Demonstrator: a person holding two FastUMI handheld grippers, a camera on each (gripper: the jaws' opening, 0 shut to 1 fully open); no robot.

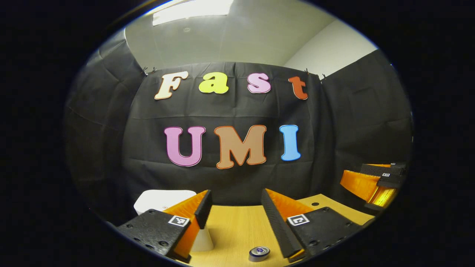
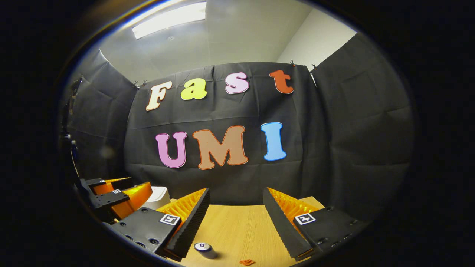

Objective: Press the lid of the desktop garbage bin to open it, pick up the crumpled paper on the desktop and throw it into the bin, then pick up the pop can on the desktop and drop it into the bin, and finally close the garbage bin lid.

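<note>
**Start-of-task inspection: bin shut, can standing, both grippers empty**

While neither tool has yet touched anything, the left hand-held gripper (image 1: 236,217) stands with its jaws wide apart and empty above the worktop (image 1: 237,226). At the far left of the left gripper view sits the white garbage bin (image 1: 163,199), partly behind the left finger; its lid appears down, though most of the body is hidden. A smooth plastic lid of this kind should give under a light push from one fingertip near its front edge (a judgement, not an observation). The pop can (image 1: 259,253) stands upright between the fingers, low in the view. It will likely be light, rigid but easily dented, and slippery; take it across the middle of its side wall with moderate pressure.

The right hand-held gripper (image 2: 236,218) is likewise wide open and holds nothing. A small orange scrap (image 2: 247,262) lies on the worktop near the can. I cannot place the crumpled paper; it should be very light, soft and forgiving wherever pinched.
</note>
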